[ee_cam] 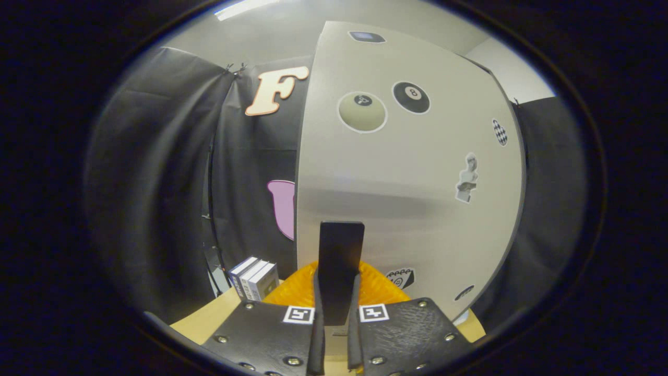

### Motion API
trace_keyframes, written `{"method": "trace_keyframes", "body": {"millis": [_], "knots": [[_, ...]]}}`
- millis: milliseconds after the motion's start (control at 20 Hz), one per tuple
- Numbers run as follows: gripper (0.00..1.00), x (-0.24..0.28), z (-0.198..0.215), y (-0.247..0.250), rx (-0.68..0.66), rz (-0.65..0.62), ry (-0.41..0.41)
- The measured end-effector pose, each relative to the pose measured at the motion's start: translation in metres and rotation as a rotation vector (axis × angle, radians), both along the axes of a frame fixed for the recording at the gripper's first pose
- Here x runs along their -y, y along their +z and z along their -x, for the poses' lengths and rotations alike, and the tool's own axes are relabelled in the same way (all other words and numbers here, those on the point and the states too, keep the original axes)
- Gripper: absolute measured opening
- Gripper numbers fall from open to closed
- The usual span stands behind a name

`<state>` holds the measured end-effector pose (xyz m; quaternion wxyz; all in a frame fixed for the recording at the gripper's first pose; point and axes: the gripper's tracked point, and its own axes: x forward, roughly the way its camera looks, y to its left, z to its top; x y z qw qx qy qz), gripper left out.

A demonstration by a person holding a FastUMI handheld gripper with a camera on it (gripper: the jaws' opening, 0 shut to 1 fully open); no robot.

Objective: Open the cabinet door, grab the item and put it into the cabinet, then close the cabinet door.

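**Clerk:** Entry one. What do you hold?

**Gripper:** My gripper (pixel 336 334) has its two fingers (pixel 317 339) drawn close, pinching a flat dark slab (pixel 340 266) that stands upright between them. It rises well above my tips. I take it for the cabinet door's handle, though where it meets the door is hidden behind it.

**Clerk:** Entry two. The cabinet?

**Gripper:** One pale cabinet door (pixel 407 172), directly ahead and close. It carries stickers: a cream ball (pixel 362 111), a black eight-ball (pixel 411 97), a small bust figure (pixel 467 178), a chequered oval near its far edge, and more low down. Whether it is fully shut or ajar, I cannot tell.

**Clerk:** Entry three. The item to be stored?

**Gripper:** An orange ribbed object (pixel 292 292) lies just beyond my fingers, at the door's foot, on the light wooden tabletop (pixel 209 318). The slab covers its middle.

**Clerk:** Entry four. Sundries?

**Gripper:** Three boxes (pixel 254 278) standing side by side, upright, left of the orange object, against the black cloth wall (pixel 156 172).
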<state>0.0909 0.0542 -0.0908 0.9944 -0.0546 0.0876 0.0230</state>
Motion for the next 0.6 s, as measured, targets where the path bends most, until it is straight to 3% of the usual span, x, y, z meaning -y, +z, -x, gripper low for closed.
{"method": "trace_keyframes", "body": {"millis": [600], "knots": [[0.17,0.026,0.067,0.011,-0.045,-0.065,0.101]]}}
